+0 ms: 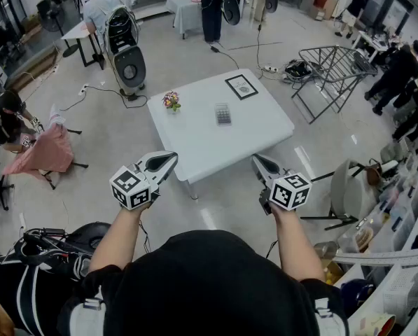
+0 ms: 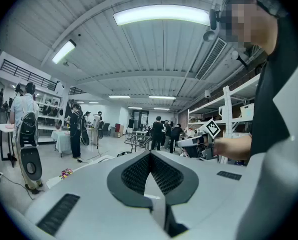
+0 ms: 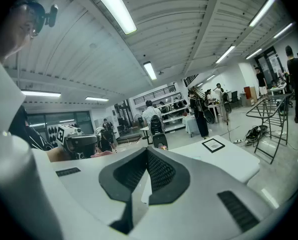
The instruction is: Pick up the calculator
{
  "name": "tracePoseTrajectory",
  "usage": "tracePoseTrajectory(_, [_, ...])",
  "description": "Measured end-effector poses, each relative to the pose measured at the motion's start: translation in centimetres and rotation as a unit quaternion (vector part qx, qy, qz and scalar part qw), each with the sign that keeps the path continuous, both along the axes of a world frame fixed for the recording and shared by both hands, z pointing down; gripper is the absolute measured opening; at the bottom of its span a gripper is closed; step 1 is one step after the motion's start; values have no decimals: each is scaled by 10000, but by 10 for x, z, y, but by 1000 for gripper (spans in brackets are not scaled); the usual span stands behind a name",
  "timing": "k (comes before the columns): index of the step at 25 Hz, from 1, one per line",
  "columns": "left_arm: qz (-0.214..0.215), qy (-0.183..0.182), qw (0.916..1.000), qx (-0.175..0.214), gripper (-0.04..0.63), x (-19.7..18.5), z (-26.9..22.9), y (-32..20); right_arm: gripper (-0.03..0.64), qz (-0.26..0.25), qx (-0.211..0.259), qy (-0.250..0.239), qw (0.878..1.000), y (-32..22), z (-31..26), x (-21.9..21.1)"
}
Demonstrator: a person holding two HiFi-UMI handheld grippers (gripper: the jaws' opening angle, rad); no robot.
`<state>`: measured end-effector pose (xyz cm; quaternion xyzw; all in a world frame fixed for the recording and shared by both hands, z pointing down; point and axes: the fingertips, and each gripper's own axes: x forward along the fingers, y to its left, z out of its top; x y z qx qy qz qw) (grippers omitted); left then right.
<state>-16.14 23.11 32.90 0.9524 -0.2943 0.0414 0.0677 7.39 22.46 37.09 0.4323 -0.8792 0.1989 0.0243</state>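
The calculator [image 1: 223, 114] is a small grey slab lying flat near the middle of the white table [image 1: 194, 142]. Both grippers hover in the air short of the table's near edge, well apart from the calculator. My left gripper [image 1: 171, 158] is shut and empty, its tips [image 2: 149, 155] meeting. My right gripper [image 1: 256, 159] is also shut with nothing in it, and its tips [image 3: 147, 151] point over the table [image 3: 233, 159]. The calculator does not show in either gripper view.
A black-framed picture [image 1: 241, 87] lies at the table's far side and a small bunch of flowers [image 1: 171, 101] at its left edge. A golf bag [image 1: 124, 47] and a metal rack [image 1: 335, 65] stand beyond. Shelves [image 1: 405, 208] line the right.
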Motion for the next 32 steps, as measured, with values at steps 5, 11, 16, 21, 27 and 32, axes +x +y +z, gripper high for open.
tracePoseTrajectory(5, [98,35,9999,53,18,22,0,0,6,31,-5,94,10000,-1,6,21])
tracePoseTrajectory(11, [-25,-24,10000,-44,18,38,-1,-8,8,-1,38,26,10000,-15,-2,39])
tracePoseTrajectory(16, [-134,-93,9998,-72,18,67,11,-5,8,-30,90,92,9999,-23,8,69])
tracePoseTrajectory(21, [-219,-140,9996,-107,18,101,16,-2,53,-63,23,278,9996,-29,22,102])
tracePoseTrajectory(27, [-382,-156,9990,-195,18,114,21,-7,166,-119,11,334,9994,-43,25,116])
tracePoseTrajectory(32, [-432,-121,9986,-282,18,114,19,-5,213,-138,6,327,9994,-44,22,119])
